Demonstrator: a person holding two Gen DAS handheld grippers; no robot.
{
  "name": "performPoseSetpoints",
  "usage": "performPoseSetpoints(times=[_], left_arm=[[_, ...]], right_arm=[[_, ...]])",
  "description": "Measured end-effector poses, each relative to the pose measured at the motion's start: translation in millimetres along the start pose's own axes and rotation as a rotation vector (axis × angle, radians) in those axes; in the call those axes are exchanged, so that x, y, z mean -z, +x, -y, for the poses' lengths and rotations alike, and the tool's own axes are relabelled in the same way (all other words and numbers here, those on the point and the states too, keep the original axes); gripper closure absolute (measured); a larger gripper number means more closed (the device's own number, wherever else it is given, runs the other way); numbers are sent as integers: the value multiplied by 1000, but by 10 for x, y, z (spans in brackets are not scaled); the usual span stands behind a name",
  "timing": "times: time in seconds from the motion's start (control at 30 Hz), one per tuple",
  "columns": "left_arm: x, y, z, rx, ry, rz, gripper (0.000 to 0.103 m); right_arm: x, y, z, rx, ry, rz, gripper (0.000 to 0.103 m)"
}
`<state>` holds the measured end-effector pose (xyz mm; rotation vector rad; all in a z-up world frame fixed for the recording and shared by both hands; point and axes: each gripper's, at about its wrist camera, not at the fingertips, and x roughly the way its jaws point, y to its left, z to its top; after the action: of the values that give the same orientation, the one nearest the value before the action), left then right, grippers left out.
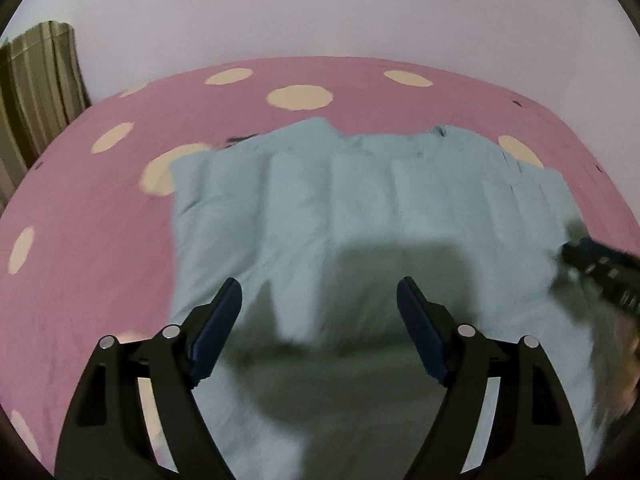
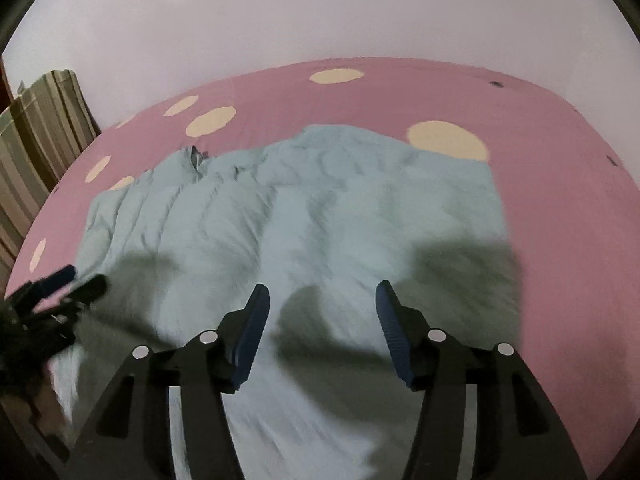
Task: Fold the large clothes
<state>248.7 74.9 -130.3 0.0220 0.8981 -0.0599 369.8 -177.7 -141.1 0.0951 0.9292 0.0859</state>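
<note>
A light blue garment (image 1: 340, 200) lies spread and wrinkled on a pink bed sheet with cream dots (image 1: 100, 220). It also shows in the right wrist view (image 2: 320, 208). My left gripper (image 1: 319, 292) is open and empty, above the garment's near left part. My right gripper (image 2: 322, 294) is open and empty, above the garment's near right part. The right gripper shows blurred at the right edge of the left wrist view (image 1: 600, 268). The left gripper shows blurred at the left edge of the right wrist view (image 2: 60, 288). Both cast dark shadows on the cloth.
The pink sheet (image 2: 560, 200) runs back to a pale wall (image 1: 320, 12). A striped curtain (image 1: 36, 92) hangs at the far left, also in the right wrist view (image 2: 40, 136).
</note>
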Motion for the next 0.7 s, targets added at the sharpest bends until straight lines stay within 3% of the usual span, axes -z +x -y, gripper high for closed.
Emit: performPoseSetpoints(times=[0.23,0.4,0.7], left_arm=[[959,-599,-750,19,-150,-75,21],[1503,-910,-1031,78,-254,-117,21],[1880,-1049,-1086,162,-293,-160,21]], right_arm=[[851,-576,759,47,92,-63,41],[1383,-841,996,69,120,-100,41],[1829,-1013,1178,-1,202,-138,41]])
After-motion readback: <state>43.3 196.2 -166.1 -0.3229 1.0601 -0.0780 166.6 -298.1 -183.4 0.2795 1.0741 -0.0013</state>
